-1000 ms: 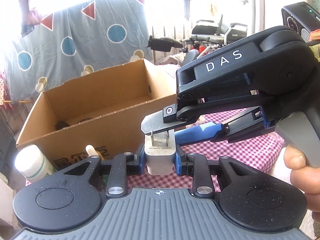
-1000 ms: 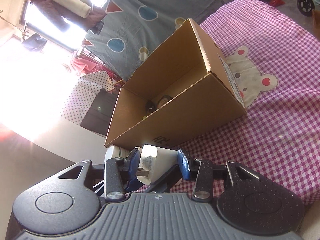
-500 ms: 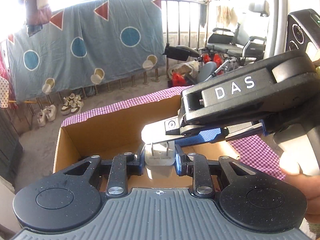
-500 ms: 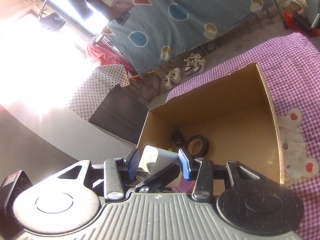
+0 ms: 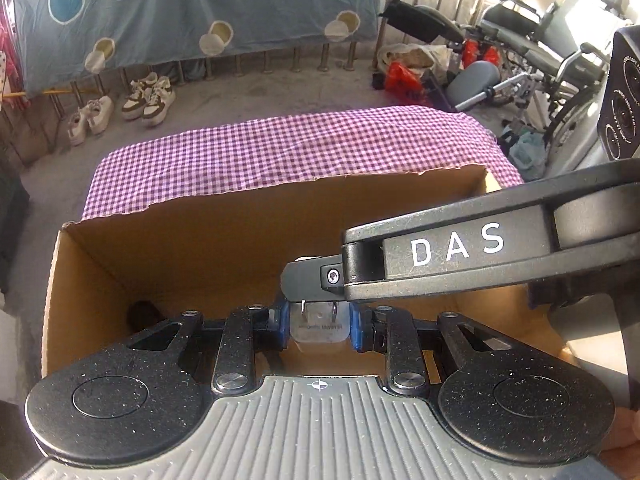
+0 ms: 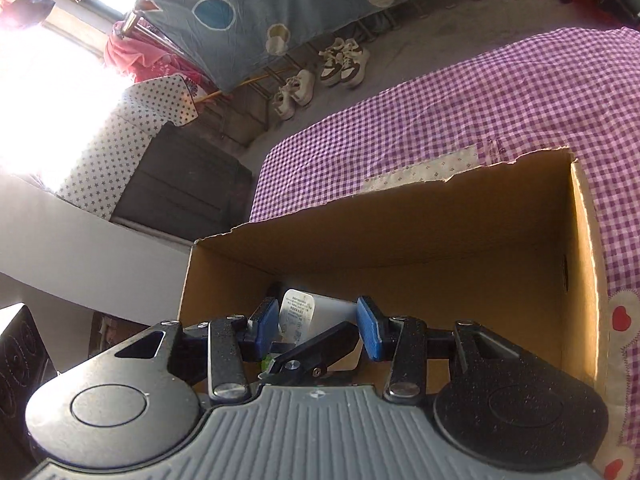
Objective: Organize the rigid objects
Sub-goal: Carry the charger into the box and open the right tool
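Observation:
A white plug adapter [image 5: 318,326] with two metal prongs sits between the blue pads of my left gripper [image 5: 318,326], which is shut on it, above the open cardboard box [image 5: 208,240]. The same adapter [image 6: 304,314] shows in the right wrist view between the blue pads of my right gripper [image 6: 318,326]; those pads stand a little apart from it on the right side. The right gripper's black "DAS" body [image 5: 480,256] crosses the left wrist view from the right. A dark round object [image 5: 142,312] lies in the box's left corner.
The box [image 6: 400,232] stands on a purple checked cloth [image 5: 280,152] on the table. Beyond the table are a grey floor with shoes [image 5: 148,94], a blue patterned sheet [image 5: 200,8] on railings and a wheelchair [image 5: 532,52].
Both grippers moved with the adapter from in front of the box to above its open top and tilted downward. The right gripper's pads have spread apart around the adapter.

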A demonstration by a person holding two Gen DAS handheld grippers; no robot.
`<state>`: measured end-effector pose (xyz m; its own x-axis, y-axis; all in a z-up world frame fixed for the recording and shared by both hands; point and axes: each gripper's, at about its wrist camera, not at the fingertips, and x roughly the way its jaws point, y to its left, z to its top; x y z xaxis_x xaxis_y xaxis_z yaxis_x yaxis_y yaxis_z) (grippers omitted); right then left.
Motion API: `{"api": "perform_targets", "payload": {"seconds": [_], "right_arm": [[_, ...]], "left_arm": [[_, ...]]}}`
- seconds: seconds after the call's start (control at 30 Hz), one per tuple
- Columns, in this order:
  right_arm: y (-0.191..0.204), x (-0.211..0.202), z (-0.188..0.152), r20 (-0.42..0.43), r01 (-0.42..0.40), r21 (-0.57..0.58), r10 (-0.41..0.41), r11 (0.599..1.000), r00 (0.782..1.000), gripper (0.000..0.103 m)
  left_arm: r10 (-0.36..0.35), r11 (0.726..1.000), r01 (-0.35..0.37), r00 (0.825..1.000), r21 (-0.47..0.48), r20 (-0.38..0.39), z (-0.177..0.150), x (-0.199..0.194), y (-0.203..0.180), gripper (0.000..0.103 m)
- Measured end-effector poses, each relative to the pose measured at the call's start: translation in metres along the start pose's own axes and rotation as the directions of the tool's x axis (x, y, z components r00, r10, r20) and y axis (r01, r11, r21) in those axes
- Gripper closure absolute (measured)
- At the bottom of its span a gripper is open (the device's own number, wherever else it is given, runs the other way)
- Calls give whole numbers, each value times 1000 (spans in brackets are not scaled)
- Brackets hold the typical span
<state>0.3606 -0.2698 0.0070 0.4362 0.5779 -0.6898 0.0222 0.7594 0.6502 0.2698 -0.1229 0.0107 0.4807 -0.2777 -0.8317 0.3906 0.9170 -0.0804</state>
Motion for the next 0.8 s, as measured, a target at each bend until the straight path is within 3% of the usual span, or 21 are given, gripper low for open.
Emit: {"api": "perform_targets", "payload": {"seconds": [0.37, 0.57, 0.7, 0.8], "right_arm": [[-27, 46, 18, -71, 21, 26, -19, 999, 997, 56], [-27, 43, 21, -54, 10, 27, -9, 1000, 998, 56], [-15, 21, 19, -2, 6, -5, -6, 1000, 1000, 56], [-5, -8, 14, 60, -12, -26, 14, 1000, 998, 56]], "left_arm": [[54, 998, -57, 994, -32, -97, 10, 36, 11, 76], [52, 997, -56, 995, -46, -91, 15, 34, 12, 73], [43, 998, -46, 996, -53, -73, 18, 21, 14, 50], [41, 998, -43, 998, -42, -42, 18, 1, 10, 39]]}}
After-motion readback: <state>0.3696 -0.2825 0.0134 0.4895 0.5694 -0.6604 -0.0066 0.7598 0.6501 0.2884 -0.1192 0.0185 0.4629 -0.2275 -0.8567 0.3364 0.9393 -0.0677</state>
